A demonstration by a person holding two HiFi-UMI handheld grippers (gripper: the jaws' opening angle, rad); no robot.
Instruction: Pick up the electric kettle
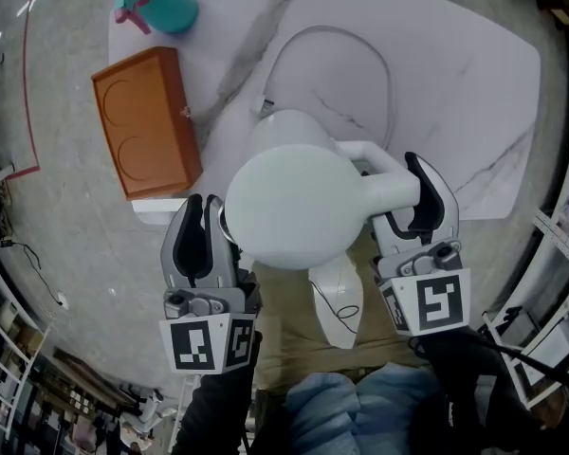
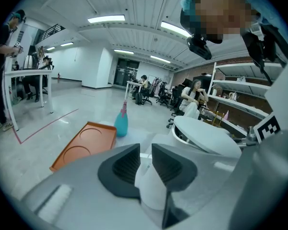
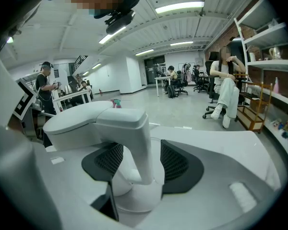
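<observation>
Clutter sits at your far left and stays out of this: a teal spray bottle point(image 1: 161, 8) at the far corner of the worktop point(image 1: 455, 83) and an orange tray point(image 1: 147, 121) beside it, both well apart from the kettle. Next comes your left claw point(image 1: 204, 211), low at the near left. Its jaws stand only slightly apart and grip nothing, and the kettle's round body lies just ahead of it and to its right. The electric kettle point(image 1: 294, 207) itself is in the middle, over the near edge of the worktop, lid up. Its base is hidden, so I cannot tell whether it rests on the worktop. What the pick turns on is the handle point(image 1: 384, 183): it juts out from the body toward your right, so the kettle's long line runs left to right and ends at your right claw point(image 1: 410, 197). That claw is plainly the nearer one. Its jaws are spread wide with the handle's upright bar standing between them. The bar sits closer to the left pad, with a clear gap at the right pad and neither pressing. To my eye, you only need to close on that bar.
</observation>
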